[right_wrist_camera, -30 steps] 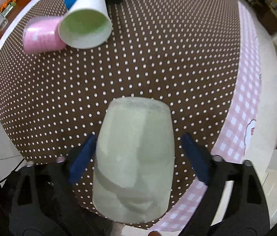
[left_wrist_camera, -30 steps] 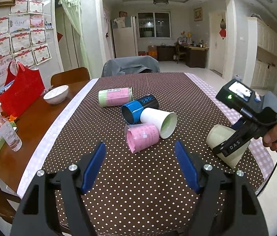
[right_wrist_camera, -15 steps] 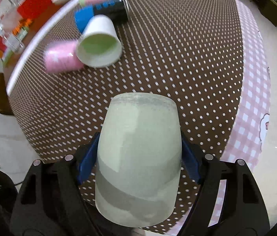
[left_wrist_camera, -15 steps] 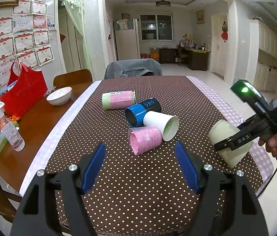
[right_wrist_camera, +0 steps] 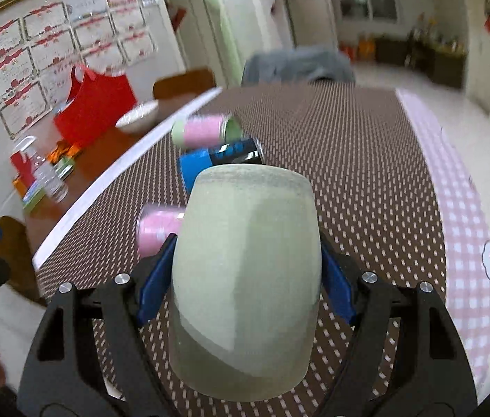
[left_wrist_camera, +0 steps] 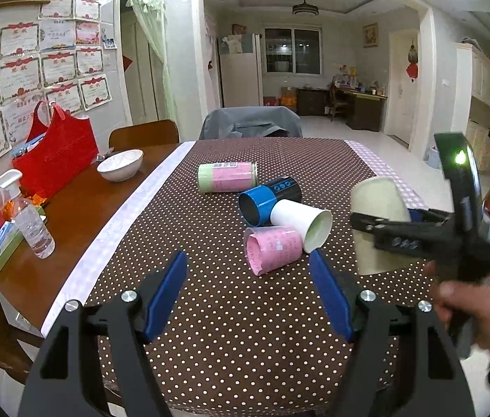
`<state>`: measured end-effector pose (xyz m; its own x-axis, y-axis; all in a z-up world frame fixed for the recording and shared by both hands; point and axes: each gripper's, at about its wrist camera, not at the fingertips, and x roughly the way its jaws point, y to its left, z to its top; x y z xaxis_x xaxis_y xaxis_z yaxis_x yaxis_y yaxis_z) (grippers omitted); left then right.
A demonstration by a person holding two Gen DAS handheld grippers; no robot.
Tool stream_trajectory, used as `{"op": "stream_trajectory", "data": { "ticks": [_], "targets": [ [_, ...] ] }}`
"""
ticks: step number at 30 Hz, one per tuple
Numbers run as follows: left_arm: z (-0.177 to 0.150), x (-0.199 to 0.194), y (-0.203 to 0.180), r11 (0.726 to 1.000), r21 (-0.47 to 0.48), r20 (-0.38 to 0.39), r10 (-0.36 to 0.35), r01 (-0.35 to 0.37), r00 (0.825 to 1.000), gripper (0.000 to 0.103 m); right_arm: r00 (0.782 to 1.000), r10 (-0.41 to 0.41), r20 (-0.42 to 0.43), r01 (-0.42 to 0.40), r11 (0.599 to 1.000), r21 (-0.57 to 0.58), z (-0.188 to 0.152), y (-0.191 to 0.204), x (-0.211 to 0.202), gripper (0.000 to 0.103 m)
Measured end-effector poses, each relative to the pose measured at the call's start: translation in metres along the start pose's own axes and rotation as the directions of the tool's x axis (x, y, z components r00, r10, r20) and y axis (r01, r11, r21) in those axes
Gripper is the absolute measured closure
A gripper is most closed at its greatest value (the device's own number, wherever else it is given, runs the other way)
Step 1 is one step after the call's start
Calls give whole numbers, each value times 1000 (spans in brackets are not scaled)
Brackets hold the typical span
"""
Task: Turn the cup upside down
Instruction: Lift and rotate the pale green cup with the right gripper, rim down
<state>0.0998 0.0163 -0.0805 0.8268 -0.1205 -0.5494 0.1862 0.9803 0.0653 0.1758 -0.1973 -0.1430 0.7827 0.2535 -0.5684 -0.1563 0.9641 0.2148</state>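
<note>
Right of toppled cup cluster (left_wrist_camera: 272, 219), pale green cup (right_wrist_camera: 246, 274) off table (left_wrist_camera: 210, 330), base up, clamped in right gripper (right_wrist_camera: 245, 278) jaws. Set rim flat on cloth, release slow. Left gripper (left_wrist_camera: 248, 292) jaws wide, holding nothing. Fallen cups' visible mouths show no contents; bowl (left_wrist_camera: 120, 165) interior unclear.

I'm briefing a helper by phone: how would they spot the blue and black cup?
Start at the brown polka-dot tablecloth and find the cluster of cups lying on their sides mid-table. The blue and black cylindrical cup lies between the pink and green can and the white paper cup; only it is blue-rimmed with a black body.
</note>
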Motion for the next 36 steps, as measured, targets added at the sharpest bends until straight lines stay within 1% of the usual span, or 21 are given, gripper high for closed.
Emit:
{"op": "stream_trajectory", "data": {
  "ticks": [3,6,10,15,18,21,23,27,29,33,36],
  "targets": [
    [0,1,2,1000,-7,-4,5,-5,1000,31,997,-44,61,45,999,-6,-5,5,3,28],
    [-1,0,4,1000,-14,-4,9,-9,1000,31,993,-80,88,81,997,-7,-5,8,10,28],
    [-3,2,5,1000,-27,-6,13,-13,1000,31,990,-114,88,115,993,-9,-9,6,19,28],
    [-4,3,6,999,-33,-10,13,-13,1000,31,991,-131,39,131,991,-12,-19,4,28,27],
    [-4,2,6,999,-36,-9,13,-13,1000,31,992,-128,8,128,992,-8,-26,4,26,27],
    [-4,2,5,999,-38,-10,13,-13,1000,31,991,-131,19,131,991,-22,-33,8,15,27],
    [-4,3,3,999,-37,-10,9,-10,1000,31,993,-119,21,119,992,-32,-36,12,9,27],
    [-4,1,-1,1000,-24,-6,3,-3,1000,31,994,-111,17,112,992,-52,-41,16,2,19],
    [-3,-1,-3,1000,-20,-3,2,-2,1000,31,995,-99,16,100,994,-40,-42,14,-3,16],
    [-3,-4,-6,1000,-18,0,3,-3,1000,31,997,-74,34,74,997,-12,-39,12,-17,6],
    [-2,-7,-7,1000,-29,5,4,-4,1000,31,997,-64,49,64,998,13,-35,9,-28,6]
  ]
}}
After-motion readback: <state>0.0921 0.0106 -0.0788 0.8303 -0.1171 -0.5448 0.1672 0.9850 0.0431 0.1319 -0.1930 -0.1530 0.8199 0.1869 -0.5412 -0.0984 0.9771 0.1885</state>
